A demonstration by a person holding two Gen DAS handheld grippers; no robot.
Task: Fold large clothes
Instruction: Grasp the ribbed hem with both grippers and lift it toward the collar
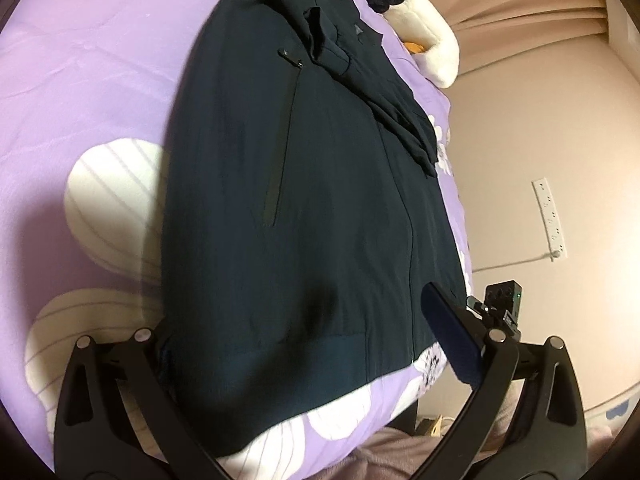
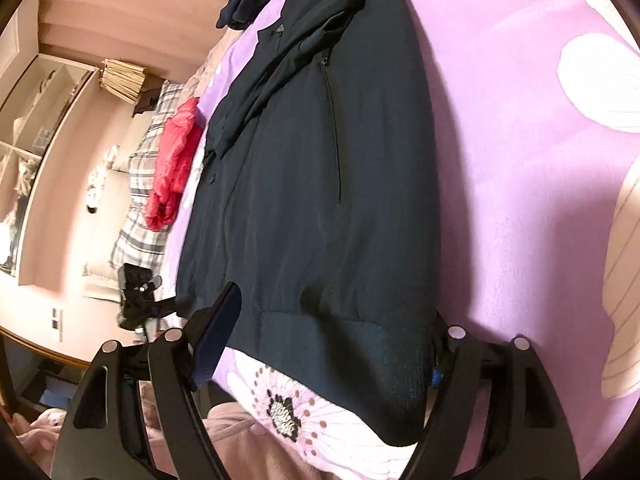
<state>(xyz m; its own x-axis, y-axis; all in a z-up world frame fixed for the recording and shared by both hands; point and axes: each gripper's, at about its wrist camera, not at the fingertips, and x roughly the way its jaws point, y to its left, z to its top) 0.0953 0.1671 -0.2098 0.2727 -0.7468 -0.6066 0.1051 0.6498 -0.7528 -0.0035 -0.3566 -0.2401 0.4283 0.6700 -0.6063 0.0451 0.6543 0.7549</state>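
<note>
Left gripper (image 1: 304,336) is sitting spread wide over the near hem of the dark jacket (image 1: 304,184), gripping nothing; jacket is lying flat on the purple floral bedspread (image 1: 88,80), sleeves folded across its far end; right gripper (image 2: 336,332) is likewise gaping, straddling the same hem, red cloth (image 2: 174,160) far left

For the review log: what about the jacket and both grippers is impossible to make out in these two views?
- Left wrist view: the left gripper has one finger behind the jacket hem; grip unclear.
- Right wrist view: the right gripper has one finger likewise hidden by the hem.
- Both views: the collar is cut by the top edge.
- Chest logo: too small.
</note>
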